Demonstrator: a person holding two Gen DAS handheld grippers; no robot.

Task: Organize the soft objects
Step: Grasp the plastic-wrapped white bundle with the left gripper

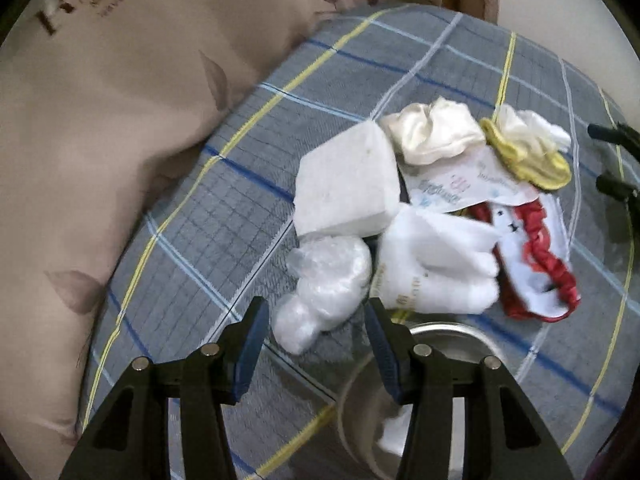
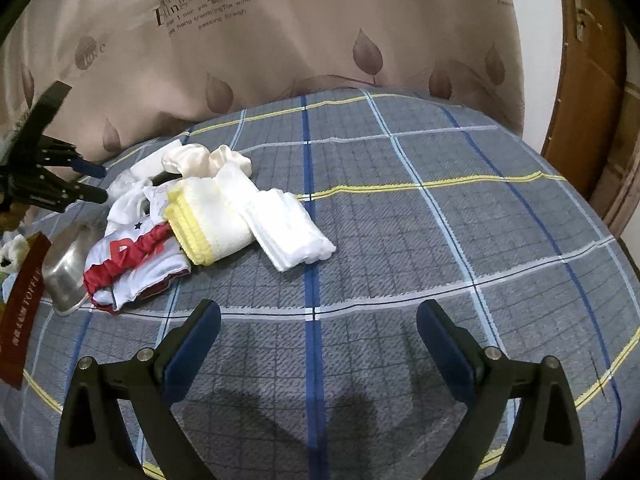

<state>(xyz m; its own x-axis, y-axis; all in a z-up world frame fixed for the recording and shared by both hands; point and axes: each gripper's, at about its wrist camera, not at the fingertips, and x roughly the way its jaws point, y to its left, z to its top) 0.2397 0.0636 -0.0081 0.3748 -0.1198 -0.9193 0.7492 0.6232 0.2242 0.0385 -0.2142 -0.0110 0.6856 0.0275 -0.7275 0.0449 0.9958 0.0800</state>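
Soft items lie piled on the plaid bed (image 2: 400,208): foam block (image 1: 346,180), plastic bag (image 1: 324,292), red-trimmed cloth (image 2: 132,256). A steel bowl (image 2: 66,268) sits just beside, something white inside. Left hand-held gripper (image 1: 316,344) and right hand-held gripper (image 2: 318,344) are spread, empty.

Two matte black plastic tools, left tool (image 1: 316,344) and right tool (image 2: 318,344), each built of angular forked arms with triangular cut-outs. Blue ribbed pads (image 1: 251,350) lining the inner faces of the fingers, likewise blue (image 2: 444,354) on the right. Round silver screw heads (image 1: 210,349) capping the pivots, four showing per tool, the same silver (image 2: 493,353) on the right.
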